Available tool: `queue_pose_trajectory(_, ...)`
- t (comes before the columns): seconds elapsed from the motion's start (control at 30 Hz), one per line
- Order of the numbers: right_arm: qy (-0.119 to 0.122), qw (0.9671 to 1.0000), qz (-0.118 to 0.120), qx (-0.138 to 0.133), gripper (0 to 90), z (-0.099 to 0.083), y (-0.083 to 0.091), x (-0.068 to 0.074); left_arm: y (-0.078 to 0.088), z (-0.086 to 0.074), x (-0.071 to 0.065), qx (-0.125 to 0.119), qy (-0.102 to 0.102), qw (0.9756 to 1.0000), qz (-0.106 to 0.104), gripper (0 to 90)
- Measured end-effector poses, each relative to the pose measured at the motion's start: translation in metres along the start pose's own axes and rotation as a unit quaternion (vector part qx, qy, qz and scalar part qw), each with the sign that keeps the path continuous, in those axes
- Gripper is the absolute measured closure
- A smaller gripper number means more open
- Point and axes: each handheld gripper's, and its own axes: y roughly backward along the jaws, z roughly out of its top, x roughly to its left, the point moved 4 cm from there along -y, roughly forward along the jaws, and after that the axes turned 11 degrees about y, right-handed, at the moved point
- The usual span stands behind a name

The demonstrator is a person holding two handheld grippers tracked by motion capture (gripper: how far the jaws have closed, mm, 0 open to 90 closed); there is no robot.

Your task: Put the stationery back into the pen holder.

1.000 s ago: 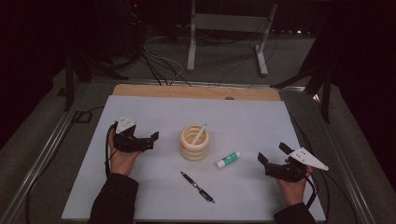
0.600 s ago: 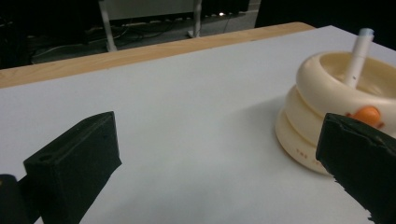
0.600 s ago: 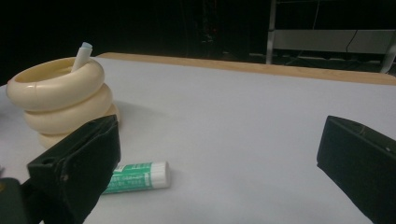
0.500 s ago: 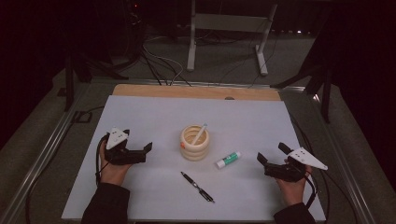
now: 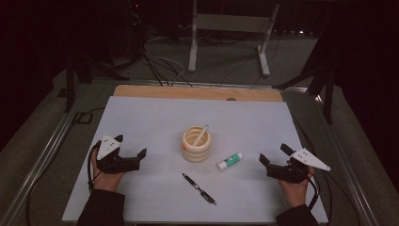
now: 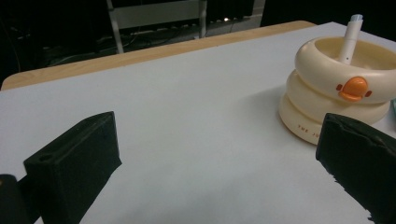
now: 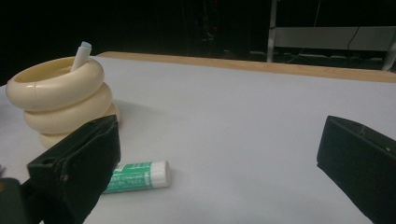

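High view, left to right. The left claw (image 5: pixel 133 159) rests low over the white surface (image 5: pixel 150 117) at its left side, held in a hand (image 5: pixel 107 175) whose dark sleeve enters from the bottom edge; a grey three-cornered plate sits on top of it and a black cable loops beside the wrist. Its jaws are spread wide and hold nothing, as the left gripper view confirms: bare white surface lies between the two black jaws.

Near the middle of the surface stands a cream holder of stacked rings (image 5: pixel 196 144), upright, with a small orange duck bill on its side. A white marker (image 5: pixel 201 135) leans inside it, its tip rising above the rim. In front of the holder, apart from it, a black pen (image 5: pixel 199 188) lies flat at a slant. Just right of the holder lies a glue stick (image 5: pixel 230 161) with a green label and white cap, on its side and not touching the holder.

The right claw (image 5: pixel 271 162) rests over the surface at its right side, pointed toward the glue stick yet well apart from it. Its jaws are likewise spread and empty. In the right gripper view the glue stick (image 7: pixel 135 177) lies just beyond the left-hand jaw, with the holder (image 7: pixel 60 100) behind it.
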Motion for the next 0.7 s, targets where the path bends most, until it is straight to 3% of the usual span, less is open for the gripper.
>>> queue_pose_trajectory(0.27,-0.004,1.0000,-0.002,0.009,0.2,-0.0010,-0.0008,-0.0013,0.0044,0.0003,0.0067,-0.010,0.013,0.9998,0.009,0.0)
queue_pose_trajectory(0.43,-0.014,0.9996,0.002,0.024,0.2,-0.0023,-0.0020,-0.0016,0.0035,0.0000,0.0069,-0.006,0.009,0.9999,0.011,0.0)
queue_pose_trajectory(0.7,-0.029,0.9972,0.029,0.062,0.2,0.0019,-0.0047,0.0013,0.0034,-0.0004,0.0086,-0.005,0.012,0.9998,0.017,0.0)
